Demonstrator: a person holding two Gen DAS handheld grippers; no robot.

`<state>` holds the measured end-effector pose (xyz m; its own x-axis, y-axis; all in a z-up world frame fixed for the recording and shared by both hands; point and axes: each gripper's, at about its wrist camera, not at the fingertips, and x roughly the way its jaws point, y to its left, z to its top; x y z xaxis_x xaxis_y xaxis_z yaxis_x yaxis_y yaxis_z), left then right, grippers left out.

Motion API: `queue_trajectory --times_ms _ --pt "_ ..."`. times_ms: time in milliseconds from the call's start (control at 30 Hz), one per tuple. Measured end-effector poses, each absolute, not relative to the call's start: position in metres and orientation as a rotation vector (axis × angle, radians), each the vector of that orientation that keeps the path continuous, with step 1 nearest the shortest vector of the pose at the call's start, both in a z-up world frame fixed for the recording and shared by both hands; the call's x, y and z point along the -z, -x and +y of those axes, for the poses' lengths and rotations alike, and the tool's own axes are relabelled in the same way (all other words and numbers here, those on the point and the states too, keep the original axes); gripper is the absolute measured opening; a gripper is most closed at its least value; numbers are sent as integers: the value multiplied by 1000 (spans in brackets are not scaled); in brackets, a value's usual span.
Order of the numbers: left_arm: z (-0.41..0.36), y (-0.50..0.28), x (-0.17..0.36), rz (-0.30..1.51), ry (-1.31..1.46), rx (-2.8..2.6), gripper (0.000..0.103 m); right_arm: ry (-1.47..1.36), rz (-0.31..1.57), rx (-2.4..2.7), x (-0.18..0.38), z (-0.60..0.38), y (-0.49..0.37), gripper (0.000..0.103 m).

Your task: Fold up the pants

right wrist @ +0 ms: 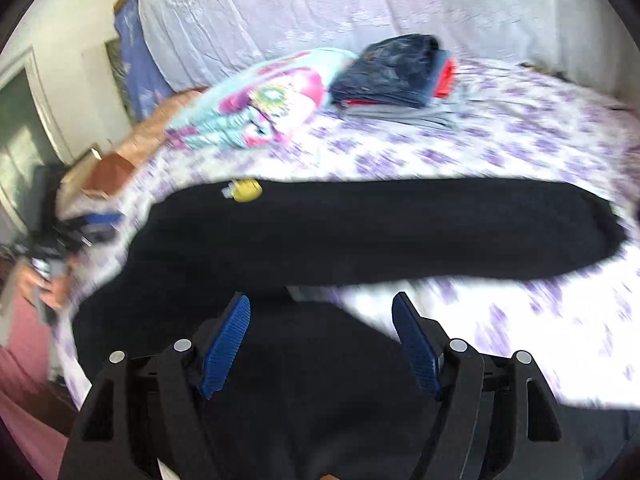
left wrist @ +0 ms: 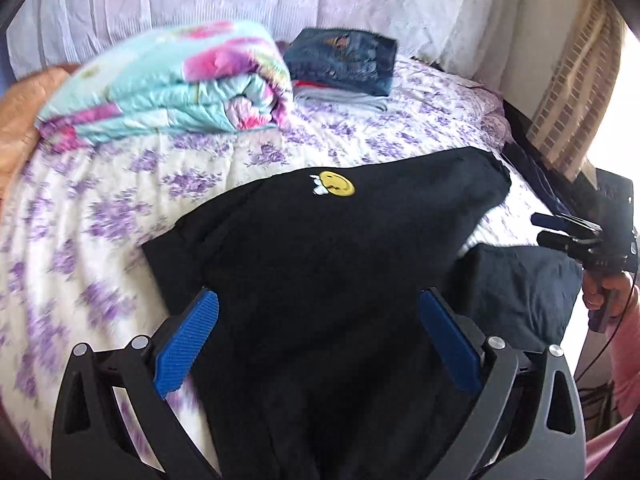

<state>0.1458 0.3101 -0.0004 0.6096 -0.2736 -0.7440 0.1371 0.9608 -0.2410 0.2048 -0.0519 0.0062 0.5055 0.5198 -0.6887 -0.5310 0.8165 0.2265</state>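
Black pants [left wrist: 320,248] with a yellow smiley patch [left wrist: 338,183] lie spread on the floral bed. My left gripper [left wrist: 318,308] is open just above the near part of the pants, with nothing between its blue pads. The right gripper shows at the right edge of the left wrist view [left wrist: 550,230], held off the bed's side. In the right wrist view the pants [right wrist: 380,228] stretch across the bed, the patch [right wrist: 246,190] at their left. My right gripper [right wrist: 322,312] is open over the near dark cloth, empty. The left gripper [right wrist: 86,230] shows blurred at the left.
A folded floral quilt [left wrist: 168,88] lies at the back left of the bed [left wrist: 100,220]. A stack of folded clothes topped by jeans [left wrist: 344,60] sits behind. A white cloth covers the wall. A dark blue cloth [left wrist: 516,288] lies by the bed's right edge.
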Motion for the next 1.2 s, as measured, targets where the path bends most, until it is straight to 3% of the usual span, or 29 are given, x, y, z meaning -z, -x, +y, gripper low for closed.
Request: queue_trajectory --times_ms 200,333,400,467,500,633,800,1033,1067,1100,1133,1200 --pt "330 -230 45 1044 310 233 98 -29 951 -784 12 13 -308 39" --pt "340 -250 59 1048 348 216 98 59 1057 -734 56 53 -373 34" --pt "344 -256 54 993 263 100 98 153 1020 -688 71 69 -394 24" --pt "356 -266 58 973 251 6 98 185 944 -695 70 84 -409 24" --pt "366 -272 63 984 266 -55 98 176 925 -681 66 90 -417 31" --pt "389 -260 55 960 398 37 98 100 938 -739 48 93 -429 34" --pt "388 -240 17 859 270 104 98 340 932 -924 27 112 -410 37" --pt "411 -236 25 888 353 90 98 699 1071 -1023 56 164 -394 39" --pt "411 -237 26 890 353 88 98 734 1057 -1019 59 167 -391 34" --pt "413 -236 26 889 355 88 98 761 1049 -1018 58 171 -388 13" --pt "411 -235 27 886 356 89 98 812 1003 -989 52 177 -383 4" --pt "411 -234 26 876 352 91 98 853 901 -931 41 185 -379 0"
